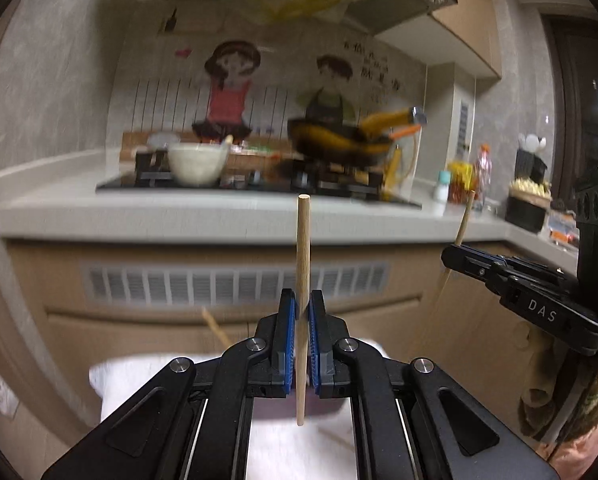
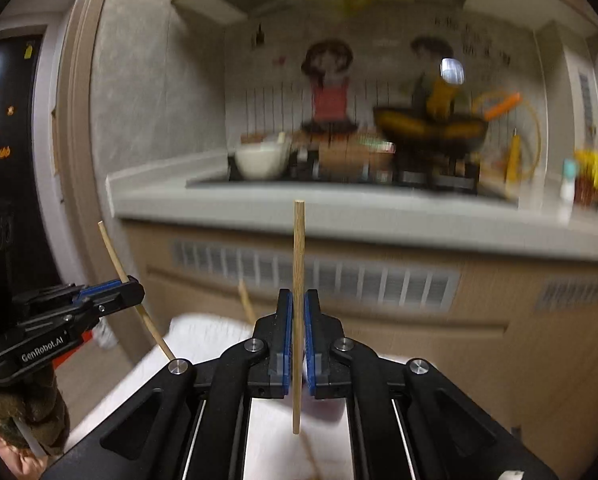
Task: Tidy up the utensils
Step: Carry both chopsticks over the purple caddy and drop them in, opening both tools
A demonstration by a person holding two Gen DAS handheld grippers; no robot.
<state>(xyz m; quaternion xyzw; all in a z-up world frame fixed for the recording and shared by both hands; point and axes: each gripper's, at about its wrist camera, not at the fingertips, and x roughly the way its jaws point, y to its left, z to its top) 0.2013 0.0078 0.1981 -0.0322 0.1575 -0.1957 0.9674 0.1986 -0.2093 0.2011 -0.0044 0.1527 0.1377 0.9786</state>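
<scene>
My left gripper (image 1: pixel 303 308) is shut on a wooden chopstick (image 1: pixel 303 248) that stands upright between its blue pads. My right gripper (image 2: pixel 298 308) is shut on a second wooden chopstick (image 2: pixel 298 256), also upright. Each gripper shows in the other's view: the right one at the right edge of the left wrist view (image 1: pixel 453 256), the left one at the left edge of the right wrist view (image 2: pixel 133 286), each with its chopstick tilted. Another wooden stick (image 1: pixel 215 326) pokes up above a white surface (image 1: pixel 139 384) below both grippers.
A grey kitchen counter (image 1: pixel 179 212) runs across ahead, with a hob, a white bowl (image 1: pixel 197 162), a dark wok (image 1: pixel 339 142) and bottles (image 1: pixel 465 180) at the right. Cabinet fronts with a vent grille (image 1: pixel 235 284) lie below it. A dark door stands at the far left (image 2: pixel 7 120).
</scene>
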